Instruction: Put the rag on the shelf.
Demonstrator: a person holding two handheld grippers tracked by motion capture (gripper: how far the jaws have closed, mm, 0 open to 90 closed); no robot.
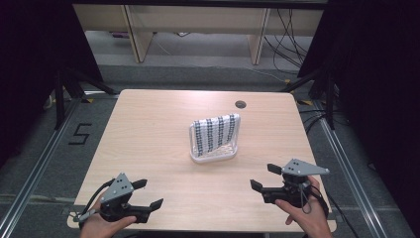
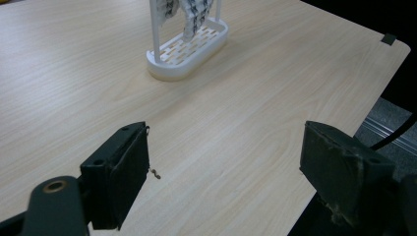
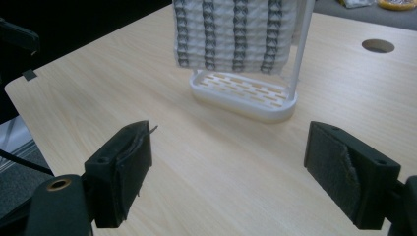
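Patterned cloth draped over a white rack at the centre of the bench, hanging upright above the slotted base. Left gripper at about 7 o'clock from the rack, near the front edge, jaws spread wide and holding nothing. Right gripper at about 4 o'clock, likewise released and empty, pointing inward. Both well apart from the cloth.

Probably the approach to the cloth. Best done by bringing the right gripper straight ahead toward the cloth's lower hem, jaws kept wide until the fabric sits between them, then closing on fabric alone. Worth steadying the rack with the left gripper, since a light stand may well tip or slide under a pull.

In the way: the rack's upright post right beside the cloth's edge, easy to pinch by mistake. Cable hole at 12 o'clock, harmless. Bare wood otherwise.
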